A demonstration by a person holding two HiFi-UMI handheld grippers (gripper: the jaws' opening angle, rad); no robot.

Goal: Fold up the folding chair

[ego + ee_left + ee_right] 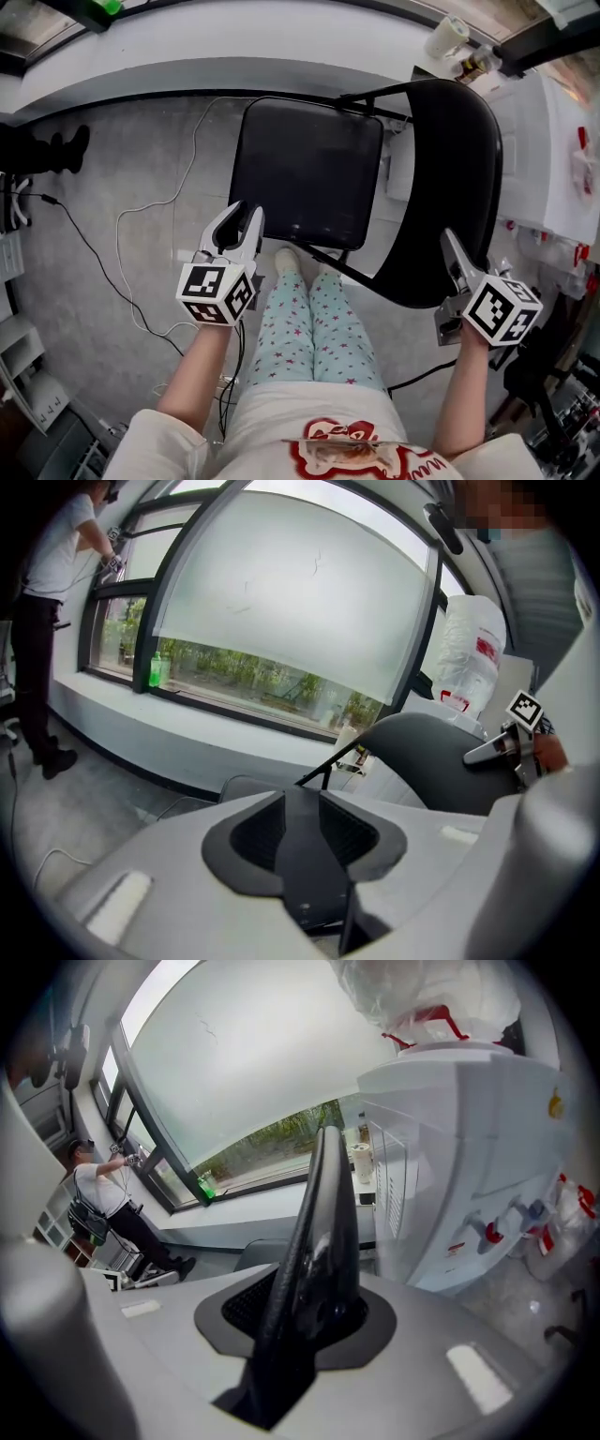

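The black folding chair stands unfolded in front of me, its seat (309, 169) in the middle of the head view and its curved backrest (455, 178) to the right. My left gripper (241, 220) hovers at the seat's front left corner with its fingers apart. In the left gripper view its jaws (305, 827) frame a dark strip, and I cannot tell whether they touch the seat. My right gripper (452, 248) sits on the backrest's near edge. In the right gripper view the backrest (323, 1213) stands edge-on between the pads and fills the gap of that gripper (314, 1312).
A white water dispenser (553, 150) stands close to the chair's right side, also large in the right gripper view (450, 1166). A white cable (141, 216) loops over the grey floor at left. A window ledge (281, 47) runs behind the chair. Another person (47, 621) stands at the window.
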